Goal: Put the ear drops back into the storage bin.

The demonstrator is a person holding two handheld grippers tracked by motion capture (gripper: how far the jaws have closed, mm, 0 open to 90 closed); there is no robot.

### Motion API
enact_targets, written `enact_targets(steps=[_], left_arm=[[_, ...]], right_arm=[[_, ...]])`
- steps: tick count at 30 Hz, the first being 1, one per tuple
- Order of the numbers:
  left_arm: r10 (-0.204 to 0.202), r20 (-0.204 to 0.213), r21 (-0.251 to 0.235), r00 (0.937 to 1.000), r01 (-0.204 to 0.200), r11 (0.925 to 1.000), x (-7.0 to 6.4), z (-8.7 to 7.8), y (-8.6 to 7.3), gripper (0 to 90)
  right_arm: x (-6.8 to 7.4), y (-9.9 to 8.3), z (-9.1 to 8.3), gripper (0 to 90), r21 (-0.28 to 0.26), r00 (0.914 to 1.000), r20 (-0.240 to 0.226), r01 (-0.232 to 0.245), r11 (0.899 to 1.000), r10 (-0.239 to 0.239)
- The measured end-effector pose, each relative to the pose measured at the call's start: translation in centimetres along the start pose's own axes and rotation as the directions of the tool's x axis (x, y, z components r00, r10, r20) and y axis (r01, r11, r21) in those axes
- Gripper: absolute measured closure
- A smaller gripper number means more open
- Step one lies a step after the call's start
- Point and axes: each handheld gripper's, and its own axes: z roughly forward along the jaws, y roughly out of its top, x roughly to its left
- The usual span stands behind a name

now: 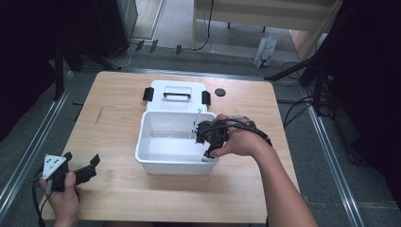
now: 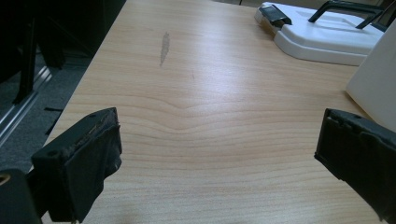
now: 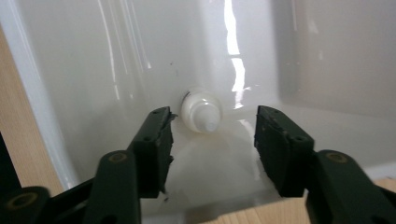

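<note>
A white plastic box [image 1: 142, 142] stands open in the middle of the wooden table, its lid [image 1: 176, 96] with a black handle lying flat behind it. My right gripper [image 1: 208, 150] reaches down into the box's near right corner. In the right gripper view its jaws are open around a small white capped tube [image 3: 201, 112] that lies on the box floor [image 3: 224, 158], and neither jaw touches it. My left gripper [image 1: 81, 165] rests near the table's front left corner, open with nothing between its jaws [image 2: 215, 158].
A small black round disc [image 1: 220, 92] lies on the table beside the lid. A grey mark [image 2: 164, 46] streaks the wood at left. The box wall [image 2: 373, 84] and lid [image 2: 322, 37] are to the right of the left gripper. Dark stands and cables surround the table.
</note>
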Motion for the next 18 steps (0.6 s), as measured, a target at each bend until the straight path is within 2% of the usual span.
enact_targets(steps=[2,5,6,7,9,12,14,16,17,18], left_arm=[[0.002,-0.001,0.0,1.0,-0.002,1.0,0.0,0.0,0.0,0.9],[0.001,-0.002,0.0,1.0,-0.001,1.0,0.0,0.0,0.0,0.9],[0.002,-0.001,-0.001,1.0,-0.002,1.0,0.0,0.0,0.0,0.9],[0.002,-0.001,-0.001,1.0,-0.002,1.0,0.0,0.0,0.0,0.9],[0.001,-0.003,-0.003,1.0,-0.001,1.0,0.0,0.0,0.0,0.9],[0.004,-0.003,-0.002,1.0,-0.004,1.0,0.0,0.0,0.0,0.9],[0.004,-0.003,-0.002,1.0,-0.004,1.0,0.0,0.0,0.0,0.9],[0.004,-0.004,-0.002,1.0,-0.004,1.0,-0.1,0.0,0.0,0.9],[0.005,-0.004,-0.003,1.0,-0.005,1.0,-0.1,0.0,0.0,0.9],[0.005,-0.005,-0.005,1.0,-0.005,1.0,-0.1,0.0,0.0,0.9]], right_arm=[[0.2,0.1,-1.0,40.0,-0.005,0.9989,0.047,-0.006,1.0,0.006],[0.4,0.1,-1.8,40.3,-0.011,0.9979,0.062,-0.021,1.0,0.022],[0.5,0.1,-2.5,34.3,-0.017,0.9966,0.08,-0.019,1.0,0.02],[0.5,0.1,-2.5,34.3,-0.017,0.9966,0.08,-0.019,1.0,0.02],[0.5,0.0,-3.2,27.3,-0.016,0.9941,0.102,-0.036,0.999,0.038],[0.8,-0.3,-4.4,18.1,-0.027,0.9915,0.113,-0.062,0.998,0.064],[0.8,-0.4,-4.7,15.7,-0.026,0.9912,0.118,-0.059,0.998,0.061],[1.0,-0.8,-5.2,11.9,-0.026,0.9892,0.121,-0.08,0.996,0.082],[1.1,-1.1,-5.5,4.1,-0.027,0.9891,0.12,-0.081,0.996,0.084],[1.1,-1.4,-5.6,0.0,-0.02,0.9897,0.121,-0.074,0.997,0.076]])
